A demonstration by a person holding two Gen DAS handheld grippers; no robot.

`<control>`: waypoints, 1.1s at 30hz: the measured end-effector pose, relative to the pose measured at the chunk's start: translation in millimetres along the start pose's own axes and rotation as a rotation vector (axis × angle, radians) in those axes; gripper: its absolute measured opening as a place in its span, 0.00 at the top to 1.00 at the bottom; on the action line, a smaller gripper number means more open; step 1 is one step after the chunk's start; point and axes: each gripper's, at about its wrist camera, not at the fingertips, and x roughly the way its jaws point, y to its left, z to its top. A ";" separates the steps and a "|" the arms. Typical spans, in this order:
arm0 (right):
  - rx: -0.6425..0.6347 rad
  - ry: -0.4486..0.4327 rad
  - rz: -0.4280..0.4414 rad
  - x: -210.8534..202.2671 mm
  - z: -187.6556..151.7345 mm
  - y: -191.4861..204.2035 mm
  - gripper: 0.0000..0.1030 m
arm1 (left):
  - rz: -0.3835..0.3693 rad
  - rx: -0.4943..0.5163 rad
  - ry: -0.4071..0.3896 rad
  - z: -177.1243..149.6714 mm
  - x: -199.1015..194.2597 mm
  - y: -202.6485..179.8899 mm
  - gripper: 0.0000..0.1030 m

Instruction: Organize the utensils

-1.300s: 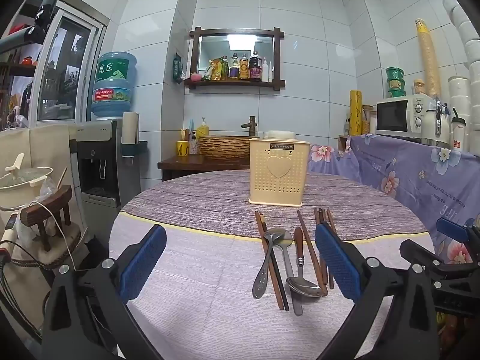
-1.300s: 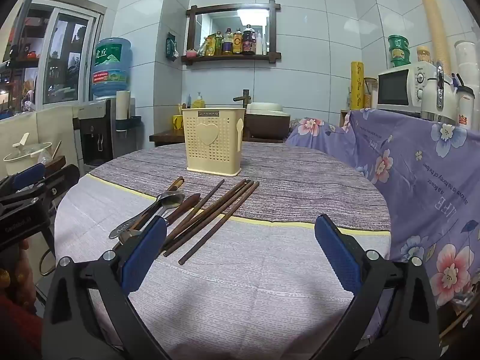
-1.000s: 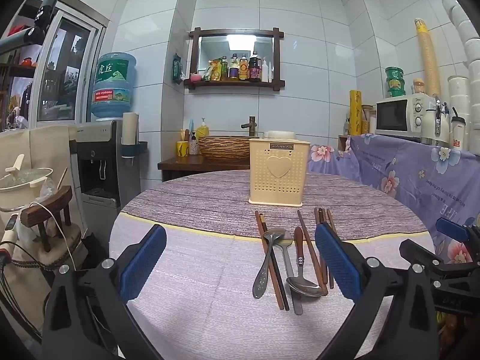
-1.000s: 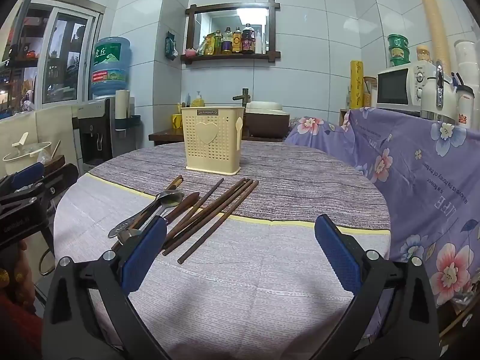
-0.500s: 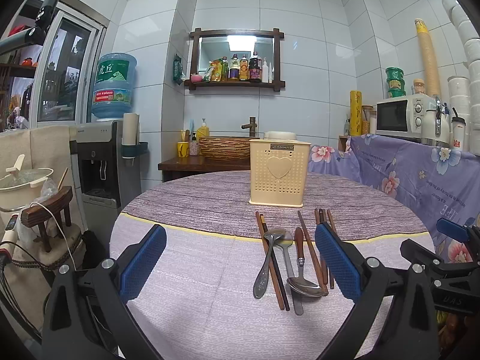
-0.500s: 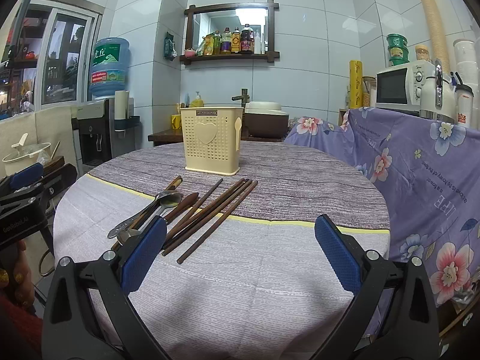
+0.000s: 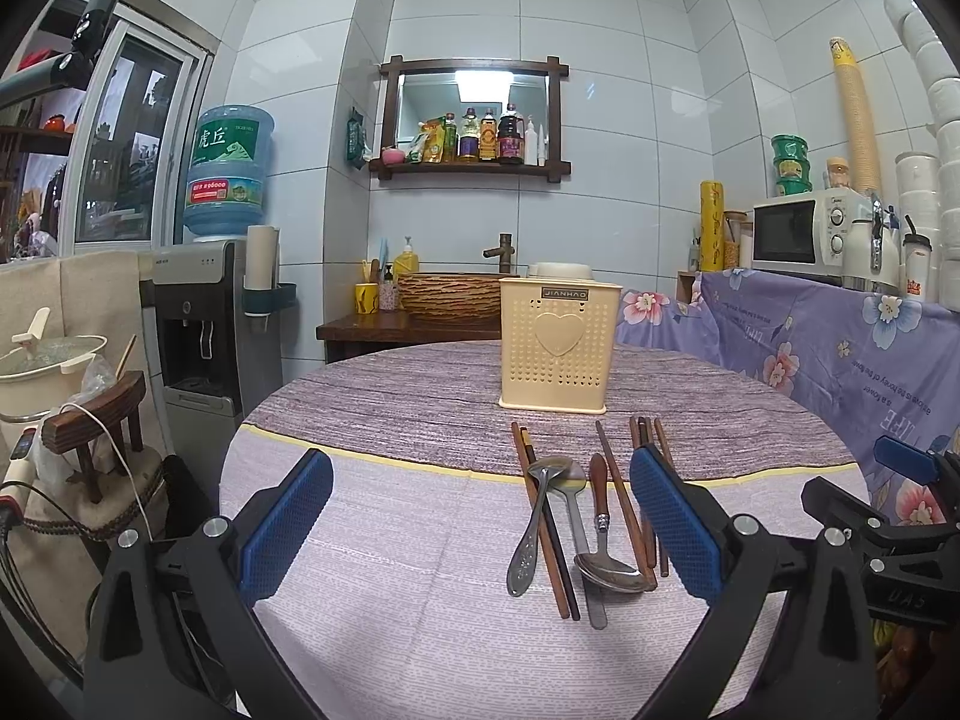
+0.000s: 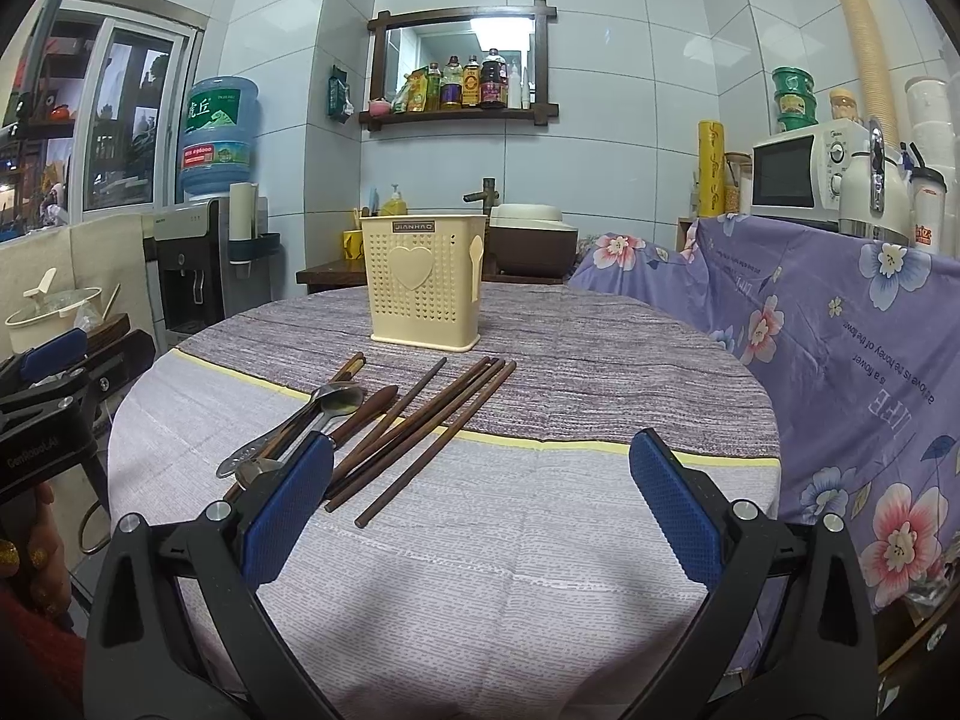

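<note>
A cream perforated utensil holder [image 7: 558, 348] [image 8: 425, 282] stands upright toward the far side of the round table. In front of it lie several brown chopsticks [image 7: 621, 495] [image 8: 420, 426], two metal spoons [image 7: 531, 519] [image 8: 288, 432] and a wooden-handled spoon [image 7: 600, 495] [image 8: 366, 411]. My left gripper [image 7: 480, 525] is open and held above the near table edge, left of the utensils. Also open, my right gripper [image 8: 480, 507] hovers over the near table, right of the pile. Neither holds anything.
The table [image 7: 390, 540] wears a purple-grey cloth. A floral-covered counter [image 8: 840, 312] with a microwave [image 8: 798, 168] runs along the right. A water dispenser [image 7: 204, 324] and a pot on a stool [image 7: 54, 366] stand at the left. Behind sits a basket sink [image 7: 447, 294].
</note>
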 end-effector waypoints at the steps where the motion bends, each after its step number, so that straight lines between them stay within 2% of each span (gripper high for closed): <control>1: -0.001 0.000 -0.001 0.0 -0.1 0.0 0.05 | 0.000 -0.001 0.000 0.0 -0.1 -0.2 0.04; 33: -0.003 0.003 0.002 -0.4 -2.0 3.8 0.05 | -0.004 -0.002 0.002 -0.3 -0.1 -2.7 0.04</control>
